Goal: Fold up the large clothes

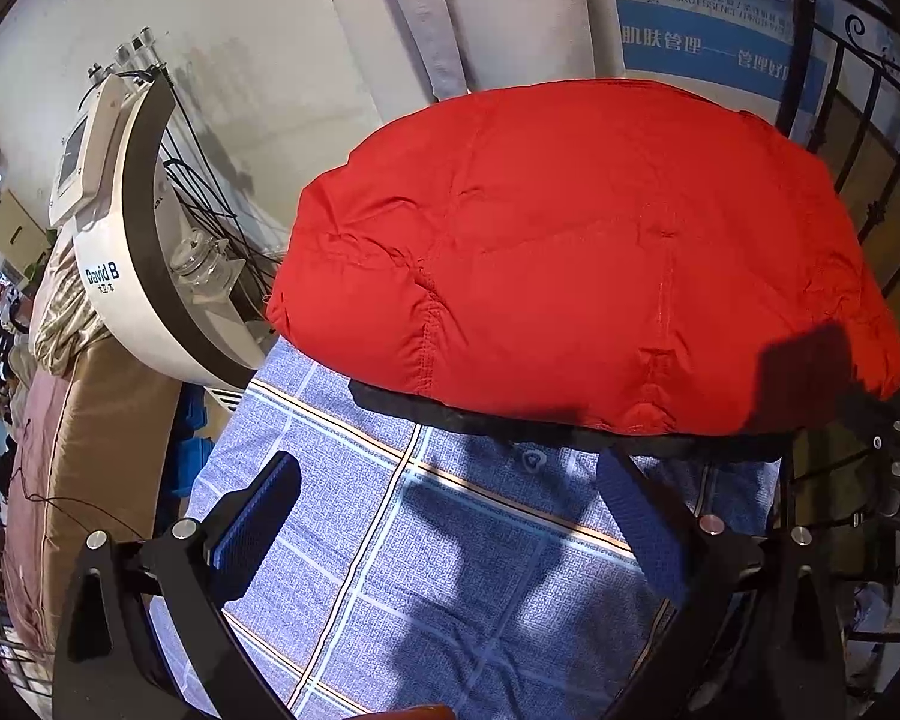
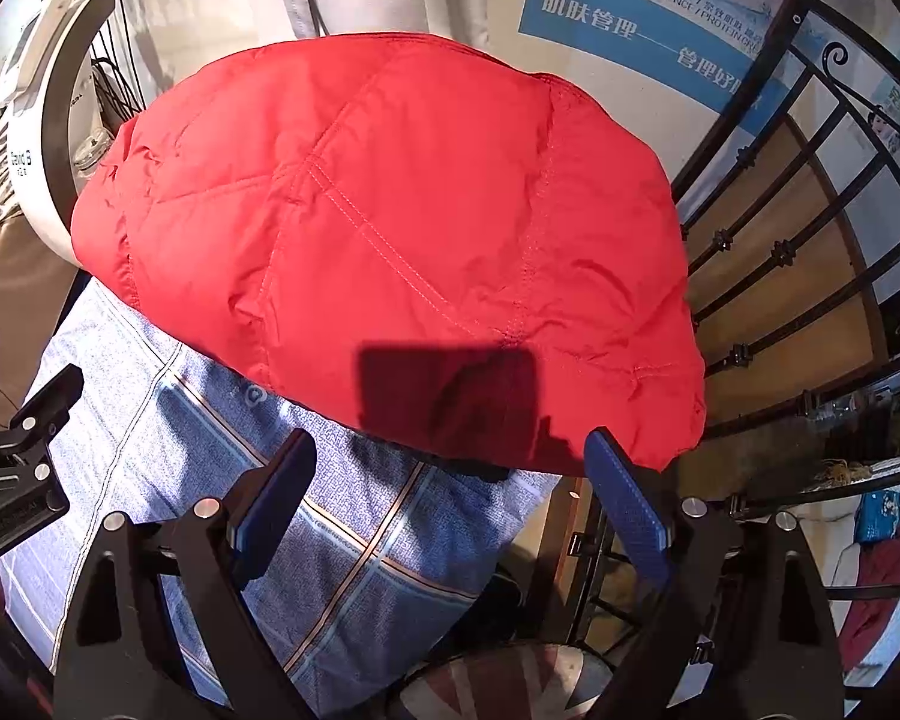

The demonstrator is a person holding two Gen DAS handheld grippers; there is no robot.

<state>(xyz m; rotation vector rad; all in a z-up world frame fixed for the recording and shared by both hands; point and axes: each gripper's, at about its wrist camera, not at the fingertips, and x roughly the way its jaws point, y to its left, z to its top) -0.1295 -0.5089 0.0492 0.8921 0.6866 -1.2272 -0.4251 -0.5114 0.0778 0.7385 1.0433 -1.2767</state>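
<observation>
Red padded jacket (image 1: pixel 582 252) lies folded in a bundle on blue checked cloth (image 1: pixel 426 552), far end. Left gripper (image 1: pixel 450 516) & right gripper (image 2: pixel 450 498): jaws spread, holding nothing, hovering just short of jacket's near edge.

The red jacket (image 1: pixel 582 258) is lying folded into a puffy bundle, so its sleeves, front and collar are tucking out of sight beneath it. A dark layer (image 1: pixel 510 420) is peeking from under its near edge; what it belongs to cannot be told. The checked blue cloth (image 1: pixel 426 540) is running on beneath the jacket and off the lower picture edge. The blue poster (image 2: pixel 648 24) is being cut off by the picture's top, its small print too fine to read.
</observation>
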